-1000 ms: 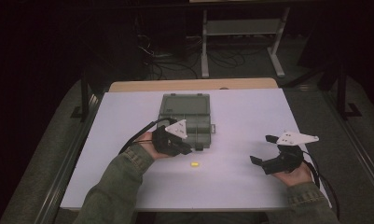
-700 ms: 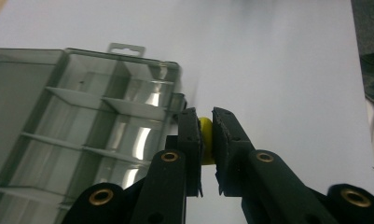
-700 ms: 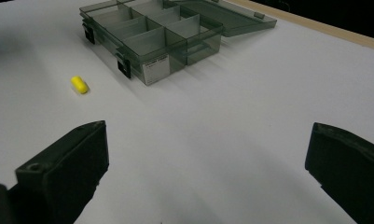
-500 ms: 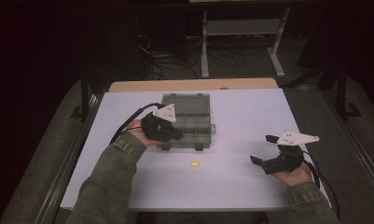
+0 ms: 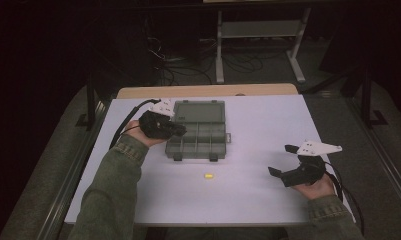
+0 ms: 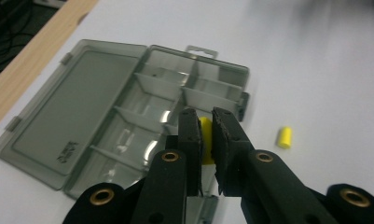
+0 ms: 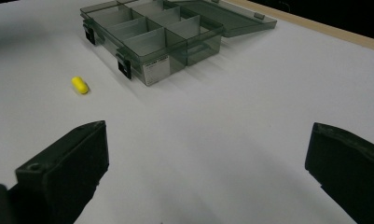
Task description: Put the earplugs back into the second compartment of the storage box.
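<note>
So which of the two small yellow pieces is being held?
The small yellow piece pinched in the left gripper over the box; the other yellow piece lies loose on the table.

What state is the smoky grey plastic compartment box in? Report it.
Open: the grey plastic compartment box has its lid laid flat beside the compartments.

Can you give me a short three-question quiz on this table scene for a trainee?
1. True or false: the left gripper is shut on a yellow piece.
2. How many yellow pieces lie loose on the table?
3. The compartment box has its lid: A) open B) closed.

Key: 1. True. 2. One, the loose yellow piece in front of the box. 3. A.
</note>
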Available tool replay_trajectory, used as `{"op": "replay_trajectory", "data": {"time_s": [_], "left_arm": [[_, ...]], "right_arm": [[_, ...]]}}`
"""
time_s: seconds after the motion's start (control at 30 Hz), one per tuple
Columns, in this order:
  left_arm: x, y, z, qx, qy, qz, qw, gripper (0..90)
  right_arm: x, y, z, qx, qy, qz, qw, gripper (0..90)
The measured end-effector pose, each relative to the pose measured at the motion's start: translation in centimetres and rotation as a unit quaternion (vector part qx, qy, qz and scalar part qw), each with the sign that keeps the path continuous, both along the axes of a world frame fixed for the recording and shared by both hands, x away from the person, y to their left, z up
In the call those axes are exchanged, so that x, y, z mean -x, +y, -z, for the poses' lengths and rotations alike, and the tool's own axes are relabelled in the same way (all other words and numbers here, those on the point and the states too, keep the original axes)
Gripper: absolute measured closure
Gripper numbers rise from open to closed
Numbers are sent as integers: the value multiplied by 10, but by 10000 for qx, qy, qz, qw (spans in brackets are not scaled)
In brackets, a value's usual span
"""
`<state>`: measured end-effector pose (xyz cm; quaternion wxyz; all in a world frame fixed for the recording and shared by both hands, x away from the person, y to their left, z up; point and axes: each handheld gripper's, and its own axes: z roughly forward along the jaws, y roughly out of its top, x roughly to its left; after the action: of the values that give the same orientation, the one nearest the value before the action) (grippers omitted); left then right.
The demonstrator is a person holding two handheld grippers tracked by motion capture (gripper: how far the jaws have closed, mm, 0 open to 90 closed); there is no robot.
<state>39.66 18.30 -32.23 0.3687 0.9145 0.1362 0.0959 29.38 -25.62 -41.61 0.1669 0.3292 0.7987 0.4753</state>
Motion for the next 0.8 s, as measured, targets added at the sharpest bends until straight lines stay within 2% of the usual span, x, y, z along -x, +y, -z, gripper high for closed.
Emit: {"op": "replay_trajectory", "data": {"time_s": [0.03,0.37,0.57,0.8], "left_arm": [[-5,5,1,84,15,-108,9999,828],[-22,17,9,258,-25,-496,9984,829],[-30,19,15,276,-14,-610,9978,829],[-45,18,27,362,27,-757,9965,831]], "right_arm": [[0,0,0,0,-1,-1,10000,0],[0,0,0,13,12,-9,10000,0],[0,0,1,16,19,-17,10000,0],[-1,0,1,23,27,-31,10000,0]]}}
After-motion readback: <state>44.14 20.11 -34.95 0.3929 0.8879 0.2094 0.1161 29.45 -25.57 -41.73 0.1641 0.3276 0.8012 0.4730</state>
